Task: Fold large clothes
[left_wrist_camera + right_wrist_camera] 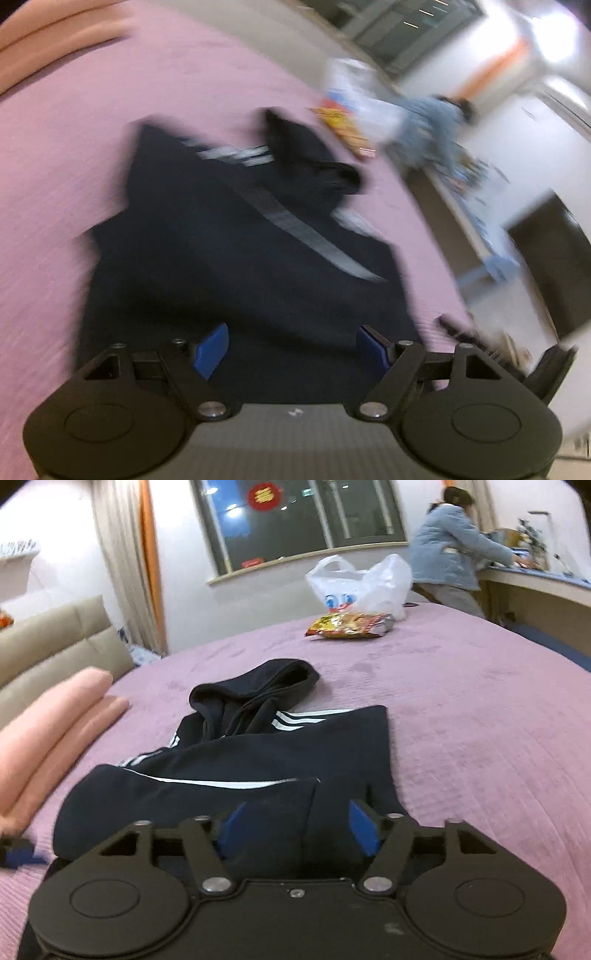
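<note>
A dark navy hooded jacket [258, 753] with white stripes lies partly folded on the purple bedspread [480, 720], its hood [255, 686] at the far end. My right gripper [298, 825] hovers over the jacket's near fold, and its blue pads stand apart with no cloth pinched between them. The left wrist view is blurred. There the same jacket [229, 240] fills the middle, and my left gripper [293, 347] is over its near edge, pads [212, 350] wide apart and empty.
A folded pink blanket [55, 720] lies left of the jacket, by a beige headboard [55, 642]. A yellow snack bag [347, 624] and a white plastic bag [365, 583] sit at the bed's far side. A person [448, 550] in a light blue coat stands at a counter [535, 579] beyond.
</note>
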`<act>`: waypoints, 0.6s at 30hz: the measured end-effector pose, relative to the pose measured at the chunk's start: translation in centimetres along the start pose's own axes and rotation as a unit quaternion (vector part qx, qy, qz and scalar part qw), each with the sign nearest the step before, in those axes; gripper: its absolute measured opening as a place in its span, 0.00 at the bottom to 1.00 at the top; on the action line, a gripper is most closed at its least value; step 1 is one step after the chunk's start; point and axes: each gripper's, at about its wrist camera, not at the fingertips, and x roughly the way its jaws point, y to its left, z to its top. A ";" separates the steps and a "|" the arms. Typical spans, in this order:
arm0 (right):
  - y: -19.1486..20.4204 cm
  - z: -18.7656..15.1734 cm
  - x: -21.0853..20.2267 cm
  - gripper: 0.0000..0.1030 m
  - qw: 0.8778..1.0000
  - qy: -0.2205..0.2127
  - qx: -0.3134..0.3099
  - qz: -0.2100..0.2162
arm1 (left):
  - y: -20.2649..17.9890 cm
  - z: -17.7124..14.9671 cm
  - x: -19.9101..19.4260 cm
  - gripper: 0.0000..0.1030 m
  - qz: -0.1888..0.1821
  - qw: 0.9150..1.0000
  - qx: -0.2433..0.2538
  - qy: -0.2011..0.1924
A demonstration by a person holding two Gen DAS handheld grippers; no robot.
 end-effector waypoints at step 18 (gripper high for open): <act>1.6 6.3 2.0 0.07 0.999 -0.007 -0.024 -0.023 | -1.6 0.4 -0.9 0.68 0.046 0.995 0.041 -0.073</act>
